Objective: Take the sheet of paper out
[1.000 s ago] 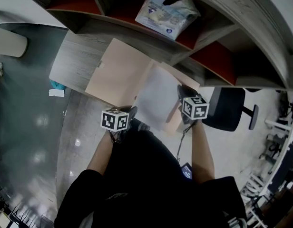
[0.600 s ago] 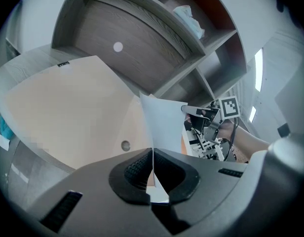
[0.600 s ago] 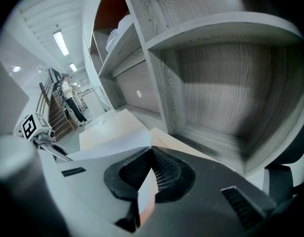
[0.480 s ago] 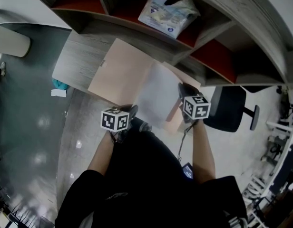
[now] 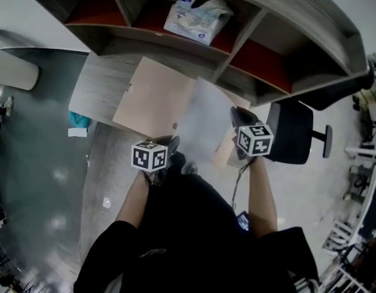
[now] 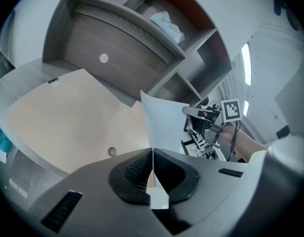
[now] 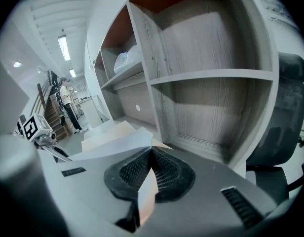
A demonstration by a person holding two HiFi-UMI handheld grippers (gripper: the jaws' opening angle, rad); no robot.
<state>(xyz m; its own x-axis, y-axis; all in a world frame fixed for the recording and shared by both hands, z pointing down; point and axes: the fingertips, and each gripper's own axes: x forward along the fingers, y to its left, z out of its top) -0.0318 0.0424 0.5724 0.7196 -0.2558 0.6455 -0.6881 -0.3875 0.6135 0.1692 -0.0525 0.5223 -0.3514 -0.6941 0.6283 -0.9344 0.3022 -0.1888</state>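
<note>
The left gripper [image 6: 152, 157] and right gripper [image 7: 151, 154] were clamped shut on opposite edges of the thin white sheet of paper [image 5: 203, 118], held over a flat beige folder [image 5: 151, 99] on the grey woodgrain desk [image 5: 99, 90]. Beyond, a crinkled plastic packet [image 5: 194, 18] was lodged in the red-backed shelf [image 5: 285, 17].

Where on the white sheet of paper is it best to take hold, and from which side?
Grip its near edge, coming from the person's side: the sheet lies in the open folder, the shelf unit blocks the far side, and the left gripper is shut on that edge.
</note>
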